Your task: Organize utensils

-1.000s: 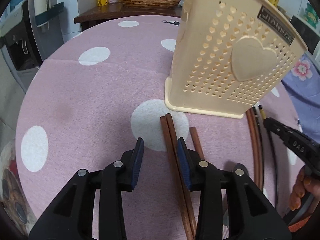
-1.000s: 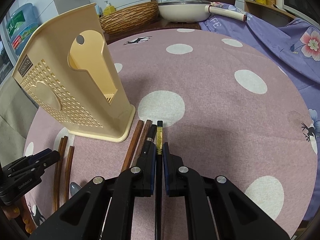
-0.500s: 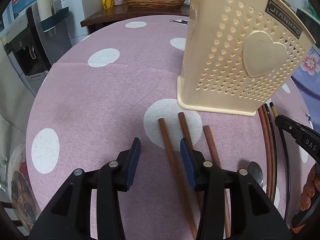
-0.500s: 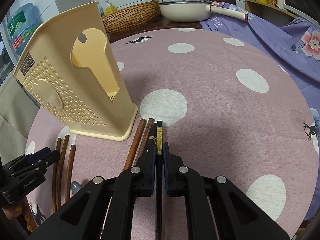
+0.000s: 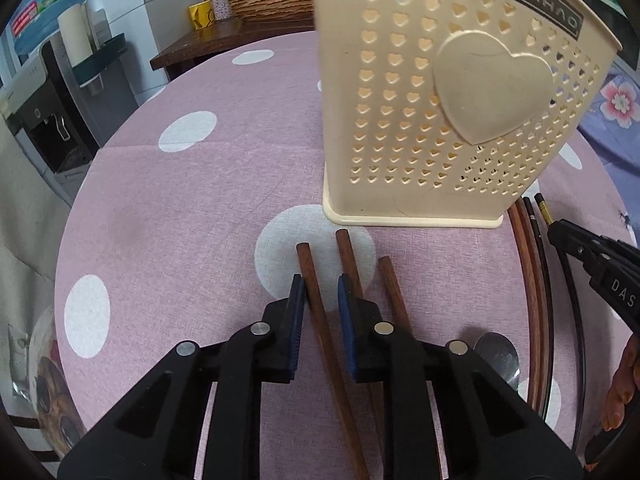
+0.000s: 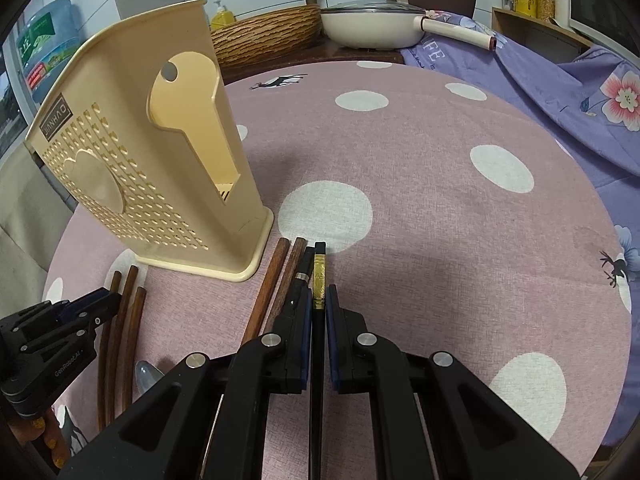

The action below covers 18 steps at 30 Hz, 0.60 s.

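A cream perforated utensil holder (image 5: 448, 92) with a heart stands upright on the pink dotted tablecloth; it also shows in the right wrist view (image 6: 132, 168). My left gripper (image 5: 320, 292) is open, its jaws either side of a brown wooden chopstick (image 5: 316, 300) lying on the cloth. Two more brown chopsticks (image 5: 390, 288) lie just to its right. My right gripper (image 6: 318, 304) is shut on a black chopstick with a gold band (image 6: 319, 276). Two brown chopsticks (image 6: 276, 276) and another black one lie to its left.
A metal spoon (image 5: 496, 356) lies between the chopstick groups. A woven basket (image 6: 264, 36), a white pan (image 6: 372, 24) and a purple floral cloth (image 6: 560, 80) are beyond the round table. The table edge curves on the left (image 5: 68, 216).
My left gripper moved right and forward so its jaws now straddle the leftmost brown chopstick, and they have narrowed. My right gripper stayed shut on the black chopstick, barely moving.
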{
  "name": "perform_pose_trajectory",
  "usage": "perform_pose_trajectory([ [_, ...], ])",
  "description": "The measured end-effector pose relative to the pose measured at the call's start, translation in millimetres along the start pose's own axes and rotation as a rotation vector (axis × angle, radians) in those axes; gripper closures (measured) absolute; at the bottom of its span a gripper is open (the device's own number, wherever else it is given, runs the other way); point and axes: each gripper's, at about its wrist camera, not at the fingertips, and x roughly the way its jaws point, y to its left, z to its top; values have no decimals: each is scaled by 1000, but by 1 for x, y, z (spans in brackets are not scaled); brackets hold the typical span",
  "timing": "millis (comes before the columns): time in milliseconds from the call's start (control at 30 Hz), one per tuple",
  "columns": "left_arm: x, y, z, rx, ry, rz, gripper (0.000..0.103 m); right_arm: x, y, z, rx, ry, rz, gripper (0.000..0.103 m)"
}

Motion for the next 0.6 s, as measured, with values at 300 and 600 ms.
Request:
perform_pose_trajectory([
  [300,-1,-2,-1,6,-15,3,85,6,0,0,-3,22,-8,96],
  [600,-3,-6,-5,2,-34,-6,94,4,0,1,3,9,-5,96],
])
